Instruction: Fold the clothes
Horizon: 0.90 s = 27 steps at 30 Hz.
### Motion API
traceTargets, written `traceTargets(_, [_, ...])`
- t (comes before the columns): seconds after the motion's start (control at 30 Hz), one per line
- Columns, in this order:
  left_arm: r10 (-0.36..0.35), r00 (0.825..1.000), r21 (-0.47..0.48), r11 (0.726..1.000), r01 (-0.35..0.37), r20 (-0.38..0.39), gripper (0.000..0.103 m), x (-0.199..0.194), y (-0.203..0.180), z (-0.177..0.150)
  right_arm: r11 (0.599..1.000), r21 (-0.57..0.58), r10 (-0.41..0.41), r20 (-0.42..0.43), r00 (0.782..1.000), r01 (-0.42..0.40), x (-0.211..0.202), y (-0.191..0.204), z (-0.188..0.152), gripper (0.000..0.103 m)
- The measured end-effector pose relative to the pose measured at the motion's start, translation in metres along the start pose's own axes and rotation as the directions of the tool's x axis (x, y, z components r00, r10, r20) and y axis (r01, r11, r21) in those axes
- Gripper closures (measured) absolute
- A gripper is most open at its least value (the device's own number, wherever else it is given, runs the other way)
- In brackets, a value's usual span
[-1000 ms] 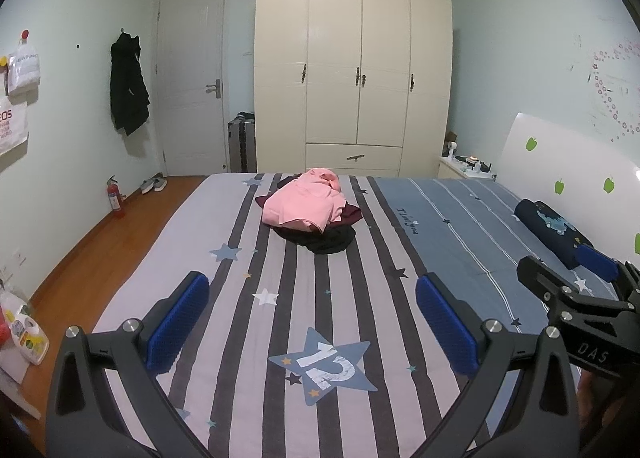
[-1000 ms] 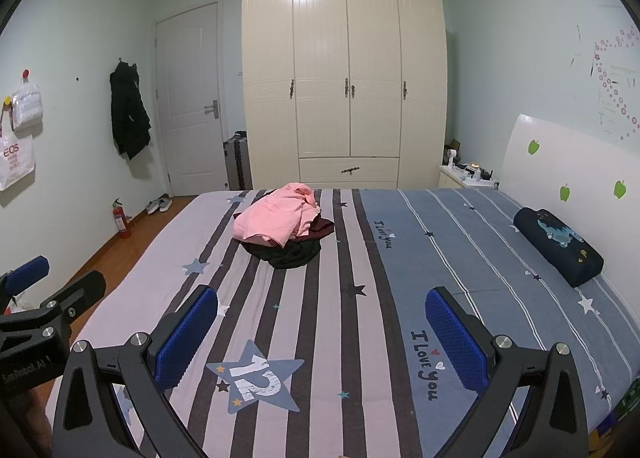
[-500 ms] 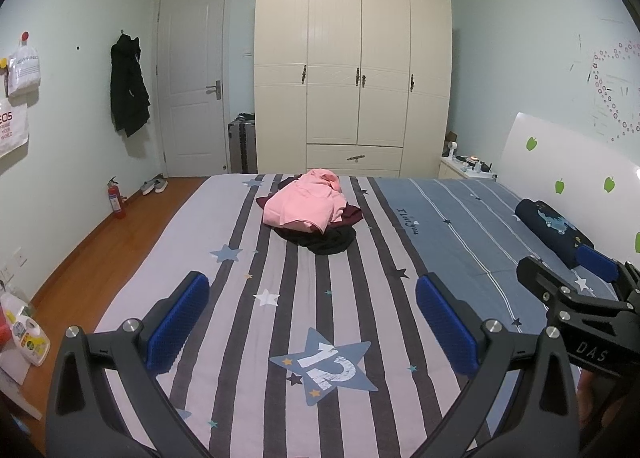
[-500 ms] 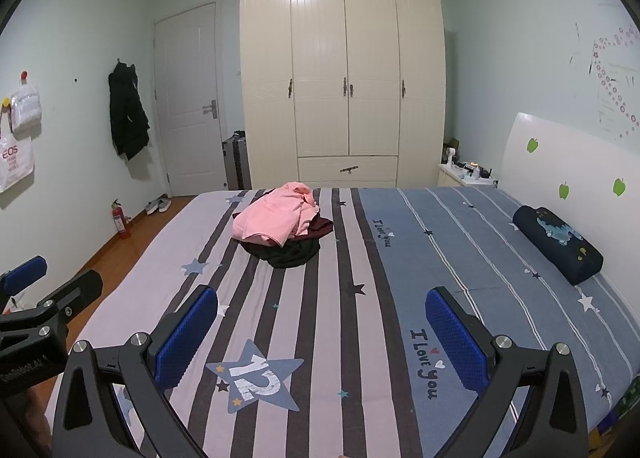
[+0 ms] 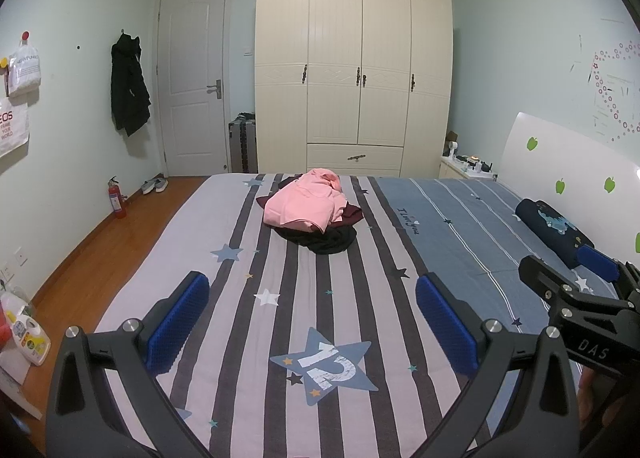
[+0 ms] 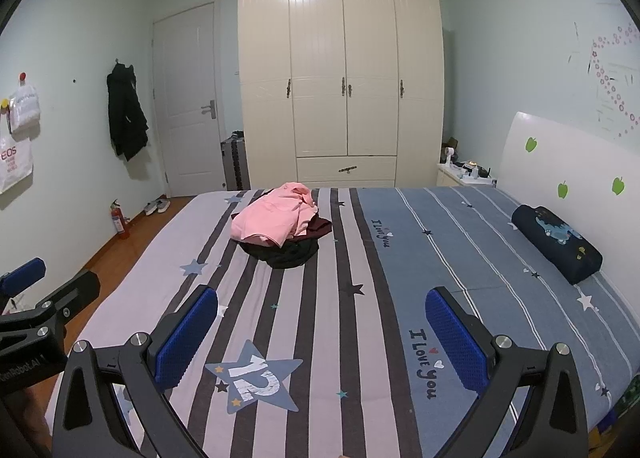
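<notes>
Both grippers, left [image 5: 312, 310] and right [image 6: 322, 328], wide apart and empty, well short of clothes pile [image 6: 282, 224] mid-bed [image 6: 460, 258]; pink top [image 5: 304, 206] uppermost, likely soft, light, limp, best pinched at a free hem edge.
</notes>
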<state>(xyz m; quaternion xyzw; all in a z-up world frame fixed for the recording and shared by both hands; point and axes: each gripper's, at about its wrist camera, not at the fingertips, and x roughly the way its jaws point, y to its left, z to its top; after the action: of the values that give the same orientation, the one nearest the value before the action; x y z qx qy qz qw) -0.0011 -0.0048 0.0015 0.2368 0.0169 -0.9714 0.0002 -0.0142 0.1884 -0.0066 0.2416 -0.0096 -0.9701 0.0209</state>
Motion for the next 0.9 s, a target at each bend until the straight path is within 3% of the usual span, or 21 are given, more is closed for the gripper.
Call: traceTargets(0.9, [0.006, 1.0, 0.001, 1.0, -0.006, -0.013, 0.001, 0.0029, -0.0021, -0.0034, 1.0, 0.012, -0.005, -0.019, 1.0, 0.005, 0.0048, -0.0039, -0.0003, 0.0])
